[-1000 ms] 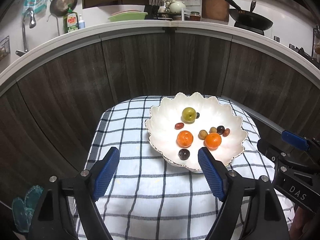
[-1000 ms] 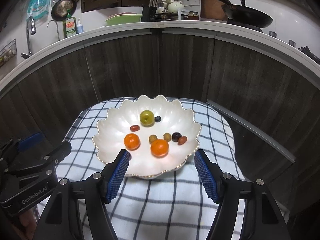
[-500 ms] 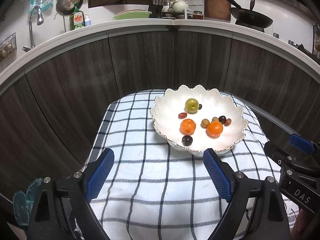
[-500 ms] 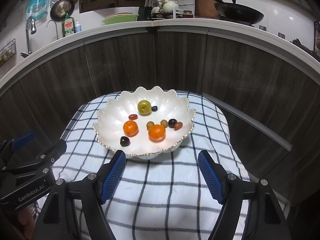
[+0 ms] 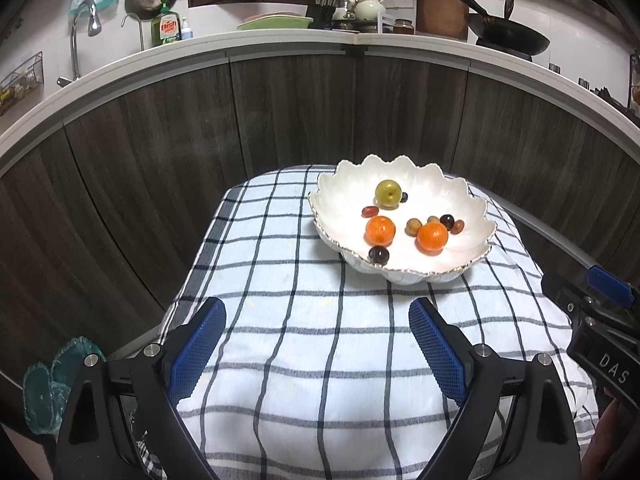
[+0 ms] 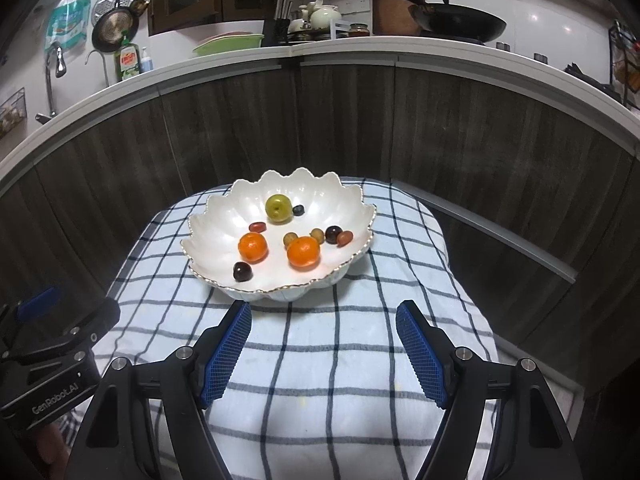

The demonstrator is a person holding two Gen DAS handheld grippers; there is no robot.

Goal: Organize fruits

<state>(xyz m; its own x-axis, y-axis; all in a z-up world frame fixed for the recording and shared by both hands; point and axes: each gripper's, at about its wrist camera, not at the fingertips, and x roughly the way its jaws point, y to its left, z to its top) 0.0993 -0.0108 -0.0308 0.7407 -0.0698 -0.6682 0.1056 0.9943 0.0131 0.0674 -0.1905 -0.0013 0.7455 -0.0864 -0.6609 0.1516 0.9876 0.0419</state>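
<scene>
On the checked-cloth worktop (image 5: 304,344), the scalloped white bowl (image 6: 224,216) of fruit sits far of both empty, wide-open grippers: right gripper (image 6: 323,354) nearer, dead ahead; left gripper (image 5: 318,346) offset, bowl far-right.

— How many bowls? 
— One bowl (image 6: 362,242), on one checked cloth (image 6: 332,356)
— And the fruit in it? 
— Two oranges (image 6: 253,247), one green apple (image 6: 279,208), two small tan fruits (image 6: 290,238), five small dark ones (image 6: 242,271)
— Grippers? 
— Two: left gripper (image 5: 318,350) and right gripper (image 6: 324,354)
</scene>
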